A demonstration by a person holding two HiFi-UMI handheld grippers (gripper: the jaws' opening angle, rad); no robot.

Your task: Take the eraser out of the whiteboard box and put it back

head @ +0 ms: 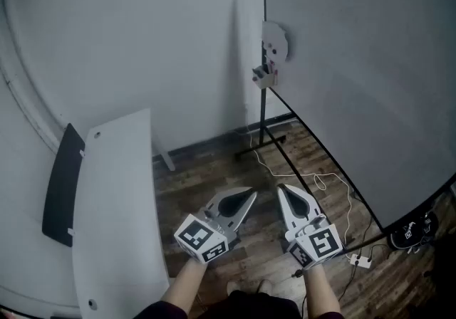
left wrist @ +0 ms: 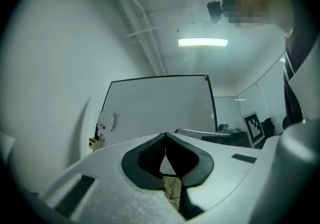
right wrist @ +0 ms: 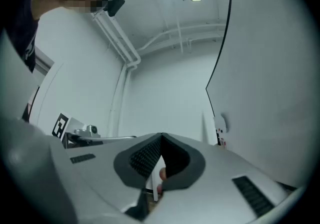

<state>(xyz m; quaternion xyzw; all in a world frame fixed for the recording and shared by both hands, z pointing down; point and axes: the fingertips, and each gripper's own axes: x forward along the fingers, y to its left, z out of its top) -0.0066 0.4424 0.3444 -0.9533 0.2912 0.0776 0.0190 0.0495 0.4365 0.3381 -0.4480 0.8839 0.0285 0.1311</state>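
– Holding anything, either gripper?
– No. The left gripper (head: pixel 249 194) and right gripper (head: pixel 282 189) hover side by side over a wooden floor (head: pixel 206 175), each with jaws pressed together on nothing.
– Where is the eraser?
– I cannot make it out. The whiteboard box (head: pixel 264 77) hangs on the whiteboard (head: pixel 356 97) edge, ahead of and above both grippers, well apart from them.

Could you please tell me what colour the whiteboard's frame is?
The frame is black, seen best in the head view.
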